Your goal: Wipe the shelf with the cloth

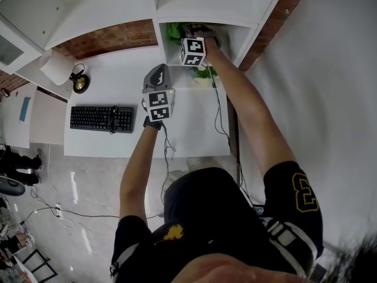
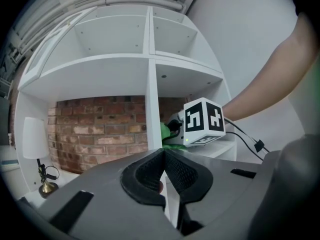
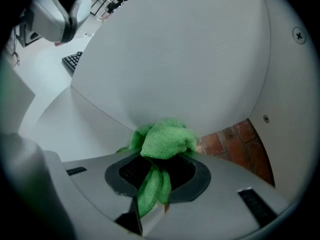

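The right gripper view alone shows the right claw (image 3: pixel 159 160) clenched on the green cloth (image 3: pixel 167 140) inside the white shelf (image 3: pixel 190 59) compartment, while the head view shows that arm outstretched and the left claw (image 2: pixel 164 159), closed and empty, held over the desk (image 1: pixel 118 141).

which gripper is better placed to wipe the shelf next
Right. The right gripper is shut on the crumpled green microfibre cloth and reaches inside the white shelf compartment. The left gripper is shut, empty and outside it, above the white desk.
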